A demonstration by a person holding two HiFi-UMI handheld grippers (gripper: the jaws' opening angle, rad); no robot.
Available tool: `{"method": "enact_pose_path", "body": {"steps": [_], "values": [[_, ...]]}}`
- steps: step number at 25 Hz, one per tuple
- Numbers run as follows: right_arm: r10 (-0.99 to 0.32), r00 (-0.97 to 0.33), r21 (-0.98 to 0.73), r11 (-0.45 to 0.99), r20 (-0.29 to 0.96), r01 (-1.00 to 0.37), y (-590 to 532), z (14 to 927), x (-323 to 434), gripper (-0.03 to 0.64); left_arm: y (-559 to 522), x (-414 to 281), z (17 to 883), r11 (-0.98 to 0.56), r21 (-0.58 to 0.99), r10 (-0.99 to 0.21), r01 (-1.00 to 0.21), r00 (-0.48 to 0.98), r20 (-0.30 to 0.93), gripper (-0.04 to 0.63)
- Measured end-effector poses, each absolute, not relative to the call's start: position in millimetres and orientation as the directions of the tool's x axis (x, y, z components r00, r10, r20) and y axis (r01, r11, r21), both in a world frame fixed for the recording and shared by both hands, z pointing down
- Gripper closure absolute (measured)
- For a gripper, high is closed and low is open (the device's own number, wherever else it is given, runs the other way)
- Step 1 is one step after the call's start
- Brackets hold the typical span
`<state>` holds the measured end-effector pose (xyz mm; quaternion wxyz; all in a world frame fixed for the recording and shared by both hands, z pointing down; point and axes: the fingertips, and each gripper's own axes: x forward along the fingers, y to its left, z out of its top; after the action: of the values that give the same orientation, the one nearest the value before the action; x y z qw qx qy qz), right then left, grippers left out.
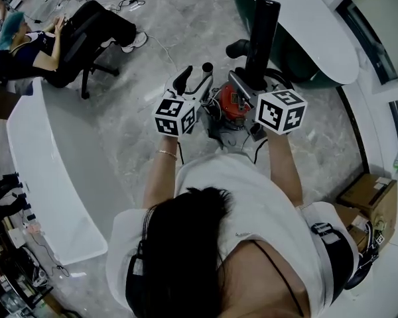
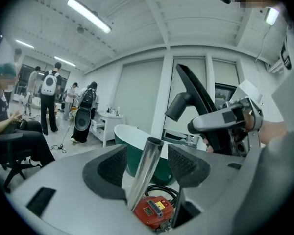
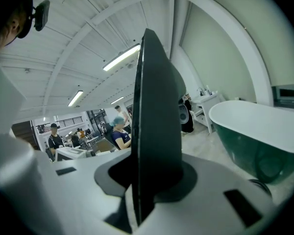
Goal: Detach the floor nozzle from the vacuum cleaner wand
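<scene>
The floor nozzle (image 3: 154,121) stands upright in the air, pinched across its thin edge by the right claw (image 3: 149,176). It looks already free of the wand (image 2: 144,173), whose open top end shows bare. It seems to be hard, stiff plastic, probably light but broad, so a hold low near its neck should stop it swinging. The wand is smooth polished metal and likely slippery. It rises untouched between the spread pads of the left claw (image 2: 148,163). Below sits the red vacuum body (image 2: 153,210) on the floor (image 1: 119,131).

Two hand-held grippers (image 1: 194,81) (image 1: 252,77), one floor nozzle (image 1: 262,35), one wand (image 2: 144,175), one red vacuum body (image 1: 231,103)
</scene>
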<state>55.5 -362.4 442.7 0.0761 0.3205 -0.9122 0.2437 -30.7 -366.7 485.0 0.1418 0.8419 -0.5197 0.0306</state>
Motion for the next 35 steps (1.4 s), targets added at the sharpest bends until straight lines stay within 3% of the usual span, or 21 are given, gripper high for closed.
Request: {"method": "enact_pose_path", "body": {"steps": [11, 20, 27, 35], "values": [[-0.609, -0.719, -0.331, 0.639, 0.335, -0.695, -358, 457, 46, 0.517, -346, -46, 443, -0.334, 0.211, -0.918, -0.919, 0.368, 0.146, 0.351], [-0.688, -0.645, -0.287, 0.578, 0.332, -0.764, -351, 461, 47, 0.517, -335, -37, 437, -0.350, 0.228, -0.911, -0.909, 0.387, 0.141, 0.354], [-0.744, -0.584, -0.222, 0.540, 0.325, -0.811, -341, 460, 49, 0.517, -323, -45, 440, -0.307, 0.189, -0.923, -0.933, 0.340, 0.180, 0.450], [-0.760, -0.577, -0.202, 0.540, 0.301, -0.817, -321, 453, 45, 0.517, -310, -47, 436, -0.297, 0.195, -0.928, -0.935, 0.330, 0.173, 0.480]]}}
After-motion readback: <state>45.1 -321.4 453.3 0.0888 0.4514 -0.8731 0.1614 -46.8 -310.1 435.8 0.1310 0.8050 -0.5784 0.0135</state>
